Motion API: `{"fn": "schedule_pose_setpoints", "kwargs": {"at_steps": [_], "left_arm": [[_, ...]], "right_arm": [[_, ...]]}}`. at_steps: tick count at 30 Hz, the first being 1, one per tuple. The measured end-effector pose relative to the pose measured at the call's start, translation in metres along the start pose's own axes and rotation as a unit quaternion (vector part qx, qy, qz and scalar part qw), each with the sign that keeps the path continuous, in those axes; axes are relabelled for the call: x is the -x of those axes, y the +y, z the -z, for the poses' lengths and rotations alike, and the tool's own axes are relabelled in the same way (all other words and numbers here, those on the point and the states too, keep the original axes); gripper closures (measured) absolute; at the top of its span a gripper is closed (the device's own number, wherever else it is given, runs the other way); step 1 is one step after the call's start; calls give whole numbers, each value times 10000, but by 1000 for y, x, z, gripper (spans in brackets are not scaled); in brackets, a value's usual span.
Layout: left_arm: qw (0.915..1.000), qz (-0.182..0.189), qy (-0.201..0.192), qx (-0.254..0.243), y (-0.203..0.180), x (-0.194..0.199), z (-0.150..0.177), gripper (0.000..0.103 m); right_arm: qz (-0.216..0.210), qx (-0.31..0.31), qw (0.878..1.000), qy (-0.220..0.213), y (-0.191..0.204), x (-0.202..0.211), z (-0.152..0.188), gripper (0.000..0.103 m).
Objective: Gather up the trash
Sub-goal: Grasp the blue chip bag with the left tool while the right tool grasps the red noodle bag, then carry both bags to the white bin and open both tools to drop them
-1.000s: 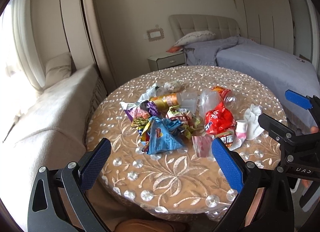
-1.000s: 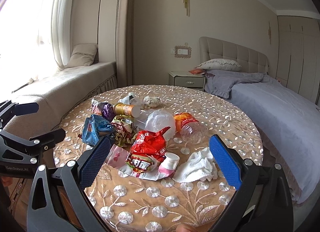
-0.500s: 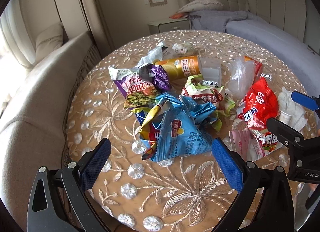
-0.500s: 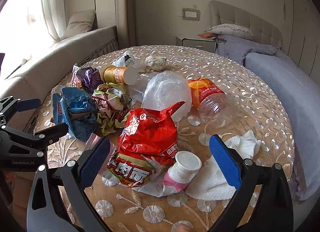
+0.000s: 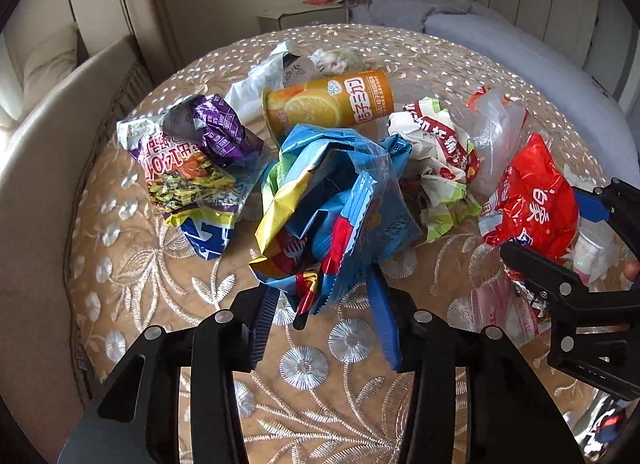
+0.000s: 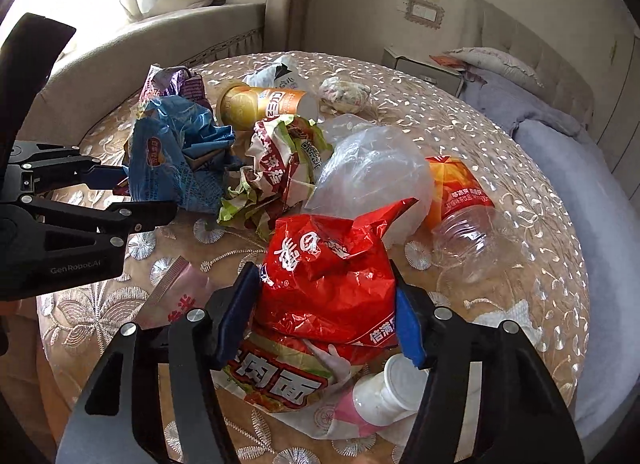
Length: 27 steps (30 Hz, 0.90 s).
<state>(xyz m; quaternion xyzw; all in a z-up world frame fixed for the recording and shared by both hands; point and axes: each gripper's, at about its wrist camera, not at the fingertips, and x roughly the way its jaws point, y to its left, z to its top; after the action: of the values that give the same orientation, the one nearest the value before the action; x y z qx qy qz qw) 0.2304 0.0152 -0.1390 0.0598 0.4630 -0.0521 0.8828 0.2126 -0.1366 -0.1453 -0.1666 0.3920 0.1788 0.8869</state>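
Both tools have just been closing. Left tool pinches the blue snack bag; right tool squeezes the red bag on the tabletop.

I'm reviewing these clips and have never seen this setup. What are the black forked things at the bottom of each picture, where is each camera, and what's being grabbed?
No robot here: a person holds a two-finger gripper in each hand, each with a fisheye camera looking along its fingers. The left gripper has just been closing its blue pads around a crumpled blue snack bag. The right gripper has just been closing around a red snack bag. Each gripper appears at the edge of the other's view. Other trash on the round embroidered table: an orange tube, a purple wrapper, a clear bottle.
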Motion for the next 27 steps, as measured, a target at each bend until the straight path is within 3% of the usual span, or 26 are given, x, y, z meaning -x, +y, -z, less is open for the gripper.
{"fn": "schedule_pose_setpoints", "kwargs": {"at_steps": [4, 7, 19, 22, 27], "left_arm": [[9998, 14, -145, -103, -1, 7, -2, 67], [9995, 53, -298, -88, -1, 19, -4, 75], [9958, 66, -879, -235, -20, 70, -7, 77], [9927, 13, -1162, -326, -34, 93, -9, 77], [9854, 233, -1511, -748, -79, 129, -5, 77]], "right_arm": [[-418, -341, 9984, -162, -8, 13, -3, 45], [-471, -433, 9968, -471, -10, 33, -4, 46], [-184, -533, 9910, -1216, -31, 94, 8, 46], [-149, -614, 9881, -1399, -43, 113, 16, 46], [-105, -773, 9821, -1712, -76, 145, 41, 46]]}}
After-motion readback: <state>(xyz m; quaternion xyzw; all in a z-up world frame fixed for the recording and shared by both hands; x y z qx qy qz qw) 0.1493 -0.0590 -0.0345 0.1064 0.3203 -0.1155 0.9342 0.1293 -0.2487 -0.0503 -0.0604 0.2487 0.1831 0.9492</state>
